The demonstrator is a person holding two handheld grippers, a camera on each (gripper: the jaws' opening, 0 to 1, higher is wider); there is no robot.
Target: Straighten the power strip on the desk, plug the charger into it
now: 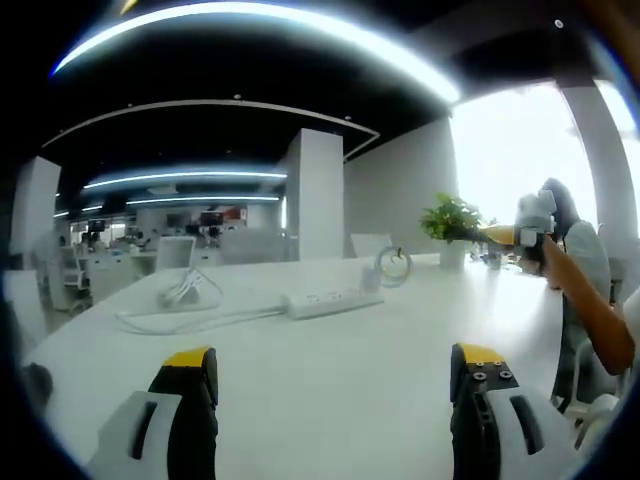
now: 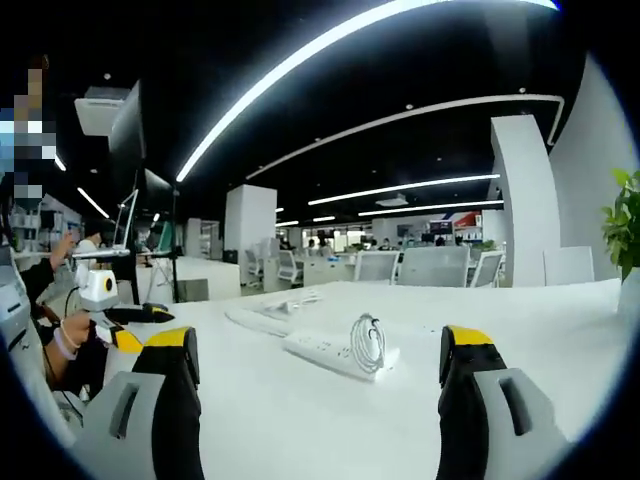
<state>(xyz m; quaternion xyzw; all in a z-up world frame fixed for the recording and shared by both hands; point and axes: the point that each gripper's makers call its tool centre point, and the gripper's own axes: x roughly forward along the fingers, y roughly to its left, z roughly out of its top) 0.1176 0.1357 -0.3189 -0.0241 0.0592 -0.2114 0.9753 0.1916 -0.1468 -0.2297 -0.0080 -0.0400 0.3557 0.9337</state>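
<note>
Both claws gape empty over the glossy white desk (image 1: 330, 370) bearing a long rectangular power strip (image 1: 333, 300).

desk (image 1: 400, 350): smooth, glossy white | power strip (image 1: 333, 301): white plastic | jaws: matt black, yellow-tipped

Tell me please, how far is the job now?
Nothing looks done. The power strip lies at a slant on the desk, with the coiled charger cable resting against it, not plugged in. Both the left tongs and right tongs are open, holding nothing. Straightening and plugging are left.
</note>
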